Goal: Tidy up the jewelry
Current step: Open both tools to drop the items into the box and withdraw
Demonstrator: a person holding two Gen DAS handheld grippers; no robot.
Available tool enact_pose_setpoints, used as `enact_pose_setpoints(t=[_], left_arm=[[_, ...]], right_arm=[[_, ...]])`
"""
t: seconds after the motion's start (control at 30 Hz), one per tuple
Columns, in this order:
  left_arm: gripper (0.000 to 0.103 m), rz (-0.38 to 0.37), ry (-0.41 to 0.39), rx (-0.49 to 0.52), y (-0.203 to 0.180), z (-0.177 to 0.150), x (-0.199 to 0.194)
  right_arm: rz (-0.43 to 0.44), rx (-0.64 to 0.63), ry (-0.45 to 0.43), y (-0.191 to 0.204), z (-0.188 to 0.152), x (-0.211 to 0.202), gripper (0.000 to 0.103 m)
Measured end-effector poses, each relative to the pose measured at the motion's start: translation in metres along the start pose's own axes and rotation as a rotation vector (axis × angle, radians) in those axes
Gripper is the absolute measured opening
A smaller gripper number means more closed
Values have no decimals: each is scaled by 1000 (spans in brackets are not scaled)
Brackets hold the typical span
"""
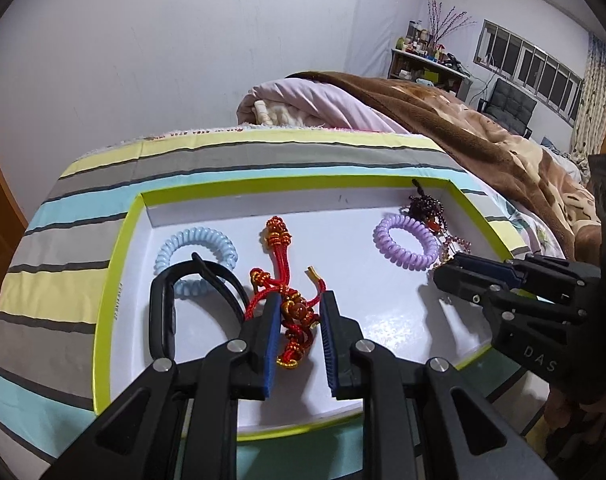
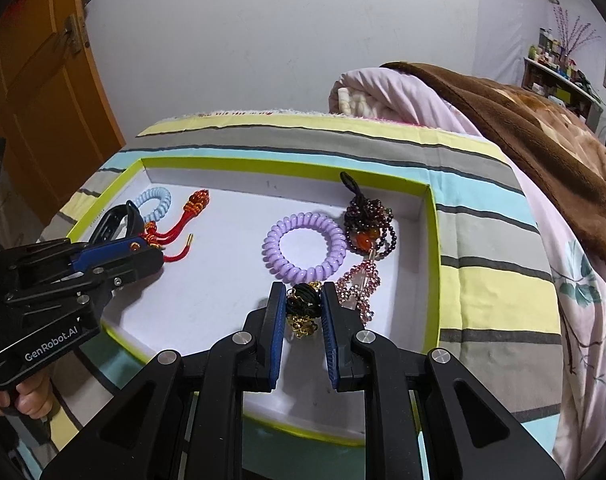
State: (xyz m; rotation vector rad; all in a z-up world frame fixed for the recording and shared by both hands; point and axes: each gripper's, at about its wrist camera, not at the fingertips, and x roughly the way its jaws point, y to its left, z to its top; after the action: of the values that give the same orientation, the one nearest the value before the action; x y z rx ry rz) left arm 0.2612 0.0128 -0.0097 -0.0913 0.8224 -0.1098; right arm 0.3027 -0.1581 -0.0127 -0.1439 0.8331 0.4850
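A white tray with a lime rim [image 1: 115, 280] [image 2: 431, 248] lies on a striped cloth. My left gripper [image 1: 301, 312] is shut on the red and gold knotted cord ornament [image 1: 291, 312], which also shows in the right wrist view [image 2: 171, 236]. My right gripper [image 2: 303, 300] is shut on the black and gold bead ball [image 2: 303, 300] of the dark beaded pendant [image 2: 367, 220], and it shows in the left wrist view [image 1: 447, 272]. A purple coil band [image 2: 303, 246] [image 1: 407, 244], a blue coil band [image 1: 195, 252] [image 2: 155, 200] and a black wristband [image 1: 175, 300] [image 2: 111, 224] lie in the tray.
The striped cloth [image 1: 55, 248] covers a raised surface. A pink quilt [image 2: 403, 92] and brown blanket [image 1: 503, 140] lie behind and right. An orange door [image 2: 43, 92] stands far left. A shelf with bottles [image 1: 427, 56] is at the back.
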Motion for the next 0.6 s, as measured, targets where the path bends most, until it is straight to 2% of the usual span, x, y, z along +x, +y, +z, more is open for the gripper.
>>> enact_pose_setpoints(t=[0.1, 0.23, 0.6], left_arm=[[22, -7, 3, -3, 1, 1, -2], [24, -22, 6, -25, 3, -1, -8], [24, -11, -68, -8, -2, -16, -57]], right_arm=[[0, -2, -6, 1, -1, -2, 23], [1, 3, -17, 3, -3, -9, 24], [12, 7, -80, 11, -19, -56, 24]])
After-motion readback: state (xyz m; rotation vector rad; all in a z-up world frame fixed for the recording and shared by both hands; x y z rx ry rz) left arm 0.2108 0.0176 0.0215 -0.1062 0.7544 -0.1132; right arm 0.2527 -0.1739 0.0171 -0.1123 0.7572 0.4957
